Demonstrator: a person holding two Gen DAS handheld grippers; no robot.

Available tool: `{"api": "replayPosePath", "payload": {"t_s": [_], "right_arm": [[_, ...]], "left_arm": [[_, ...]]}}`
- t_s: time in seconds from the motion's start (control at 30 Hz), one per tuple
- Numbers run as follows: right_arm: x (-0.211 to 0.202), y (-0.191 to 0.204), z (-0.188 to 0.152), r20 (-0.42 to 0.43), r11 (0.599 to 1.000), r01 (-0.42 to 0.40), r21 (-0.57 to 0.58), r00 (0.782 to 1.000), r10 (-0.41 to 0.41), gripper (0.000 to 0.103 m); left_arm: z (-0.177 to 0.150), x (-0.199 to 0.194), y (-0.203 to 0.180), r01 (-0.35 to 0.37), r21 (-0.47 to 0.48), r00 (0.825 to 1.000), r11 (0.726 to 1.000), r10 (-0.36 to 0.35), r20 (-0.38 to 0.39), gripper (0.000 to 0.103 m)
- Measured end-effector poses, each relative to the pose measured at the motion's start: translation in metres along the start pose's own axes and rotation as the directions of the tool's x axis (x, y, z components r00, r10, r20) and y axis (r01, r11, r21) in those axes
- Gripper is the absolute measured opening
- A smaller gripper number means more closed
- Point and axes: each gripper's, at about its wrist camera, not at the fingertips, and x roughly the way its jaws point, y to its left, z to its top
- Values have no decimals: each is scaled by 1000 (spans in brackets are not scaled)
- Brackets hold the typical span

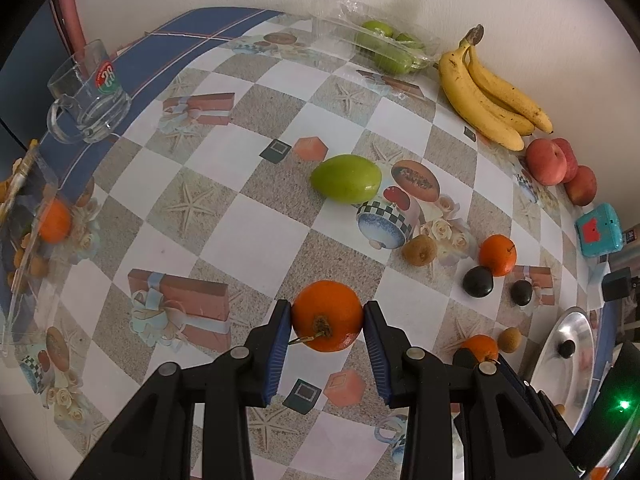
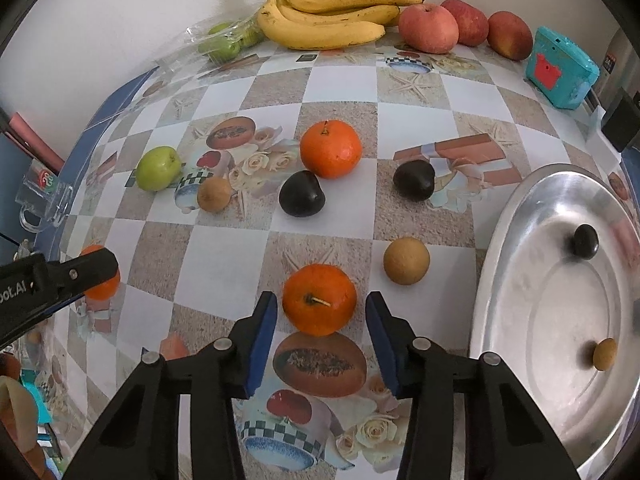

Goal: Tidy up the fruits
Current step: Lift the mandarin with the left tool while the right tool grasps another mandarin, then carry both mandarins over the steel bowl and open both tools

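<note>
Left tongs [image 1: 326, 330]: closed on an orange [image 1: 327, 316], blue pads pressed to its two sides, stem end facing the camera, just above the patterned worktop [image 1: 224, 216]. Right tongs [image 2: 321, 322]: part open, straddling a second orange [image 2: 319, 299] that sat on the worktop, a sliver of gap visible at each pad, nothing yet held. Handling, judged: oranges round and firm with a slightly yielding, pebbled rind; moderate weight; prone to roll or squirt forward if pinched off-centre, so best taken across the widest middle, clear of the stem stub. Metal dish [image 2: 520, 216], right of the second orange: held one small dark fruit [image 2: 586, 241] and one small tan fruit [image 2: 604, 354], well apart. Loose on the worktop beyond: a tan round fruit [image 2: 406, 261] near the dish, two dark plums [image 2: 302, 193], a third orange [image 2: 331, 149], a small brown fruit [image 2: 214, 194] and a green fruit [image 2: 158, 168]. Along the far wall: a clear plastic pack [image 2: 192, 38] holding green fruits, a bunch of bananas [image 2: 332, 16], three red apples [image 2: 428, 28], a teal box [image 2: 562, 68]. Far left: a glass mug [image 1: 90, 96], apparently empty, and a clear tray [image 1: 28, 240] at the near-left edge with an orange and small brownish items showing through it; whether these lay inside could not be told.
</note>
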Motion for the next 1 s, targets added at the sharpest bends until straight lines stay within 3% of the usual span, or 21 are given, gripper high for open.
{"api": "replayPosePath", "payload": {"t_s": [0.13, 0.67, 1.0], "right_arm": [[1, 0, 1, -2, 1000, -7, 3, 1000, 7, 39], [-37, -11, 5, 21, 990, -87, 110, 996, 85, 38], [-63, -12, 8, 42, 987, -120, 112, 992, 116, 38]], "left_arm": [[0, 0, 0, -4, 0, 1000, 1000, 4, 0, 39], [4, -5, 3, -5, -18, 1000, 1000, 5, 6, 39], [4, -7, -25, 6, 19, 1000, 1000, -5, -5, 39]]}}
